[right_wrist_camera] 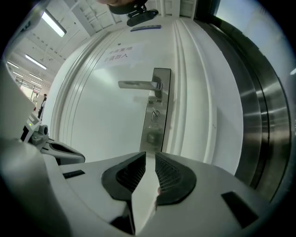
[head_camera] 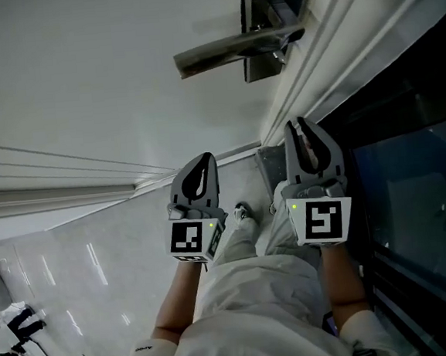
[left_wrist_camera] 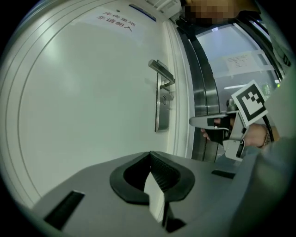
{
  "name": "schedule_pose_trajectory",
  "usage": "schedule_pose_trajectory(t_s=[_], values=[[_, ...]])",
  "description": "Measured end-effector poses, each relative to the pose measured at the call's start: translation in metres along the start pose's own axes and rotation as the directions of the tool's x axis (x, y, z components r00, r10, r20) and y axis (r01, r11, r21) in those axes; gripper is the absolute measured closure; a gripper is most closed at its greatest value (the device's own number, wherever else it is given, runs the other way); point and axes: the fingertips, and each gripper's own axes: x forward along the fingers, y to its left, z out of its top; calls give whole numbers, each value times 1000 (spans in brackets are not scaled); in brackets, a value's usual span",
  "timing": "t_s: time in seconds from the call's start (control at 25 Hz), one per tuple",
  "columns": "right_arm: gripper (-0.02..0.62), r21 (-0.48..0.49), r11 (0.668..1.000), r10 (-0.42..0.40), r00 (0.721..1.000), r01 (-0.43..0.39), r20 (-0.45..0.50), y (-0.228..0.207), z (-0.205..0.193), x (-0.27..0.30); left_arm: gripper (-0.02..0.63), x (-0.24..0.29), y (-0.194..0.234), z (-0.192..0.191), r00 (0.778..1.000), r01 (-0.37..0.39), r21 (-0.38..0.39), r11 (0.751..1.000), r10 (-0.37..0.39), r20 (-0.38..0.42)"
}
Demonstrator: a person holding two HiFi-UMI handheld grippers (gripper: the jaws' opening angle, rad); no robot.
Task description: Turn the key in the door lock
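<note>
"While the right hand-held gripper (right_wrist_camera: pixel 151 155) stands only a crack apart with nothing in it, which step is this?"

"The approach, I'd judge. The left hand-held gripper (left_wrist_camera: pixel 151 155), off to its left, is closed and empty."

"And the lock (right_wrist_camera: pixel 156 114)?"

"Straight ahead of the right one, well clear of its tips, under the handle (right_wrist_camera: pixel 138 84) on the white door (right_wrist_camera: pixel 101 120). Something small sits at the keyhole, probably the key (left_wrist_camera: pixel 167 96); it's too small to be sure."

"Next move?"

"Likely open wider, line up, close in, pinch the key's head, then twist."
</note>
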Motion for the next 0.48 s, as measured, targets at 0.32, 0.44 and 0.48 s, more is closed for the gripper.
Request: schedule_pose_trajectory(t_s=[0.32, 0.44, 0.48], values=[[456, -185, 982, 64, 994, -47, 85, -10, 65, 29, 598, 12, 13, 23, 998, -51, 25, 998, 50, 27], [457, -269, 963, 48, 993, -18, 105, -12, 83, 31, 598, 18, 13, 39, 996, -63, 31, 998, 61, 61], [457, -289, 957, 45, 993, -12, 106, -12, 86, 32, 598, 19, 12, 43, 995, -63, 33, 997, 61, 75]])
